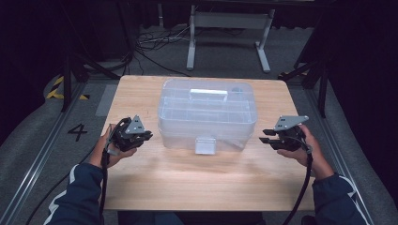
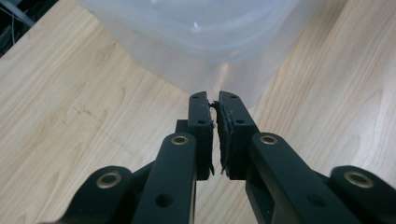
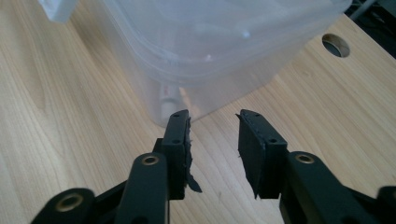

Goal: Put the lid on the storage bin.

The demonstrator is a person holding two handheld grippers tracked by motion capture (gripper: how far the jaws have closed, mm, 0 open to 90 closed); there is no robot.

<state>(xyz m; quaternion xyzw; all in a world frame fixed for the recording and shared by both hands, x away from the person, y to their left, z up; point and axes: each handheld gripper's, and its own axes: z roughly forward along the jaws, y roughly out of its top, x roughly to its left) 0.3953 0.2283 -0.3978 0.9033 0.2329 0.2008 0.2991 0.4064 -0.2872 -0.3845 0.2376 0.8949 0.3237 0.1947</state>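
Both forearms reach in over the worktop [image 1: 197, 183], each hand level beside the clear plastic box [image 1: 208, 115] at its middle. Left claw [image 1: 149, 135] is nearly pressed together, empty; right claw [image 1: 264, 137] is spread a little, empty, just short of the box.

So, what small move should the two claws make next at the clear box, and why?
Probably bring both claws inward to the clear box. The left claw and right claw flank it without touching. The lid looks closed and its front latch down, so one claw should likely go to that latch.
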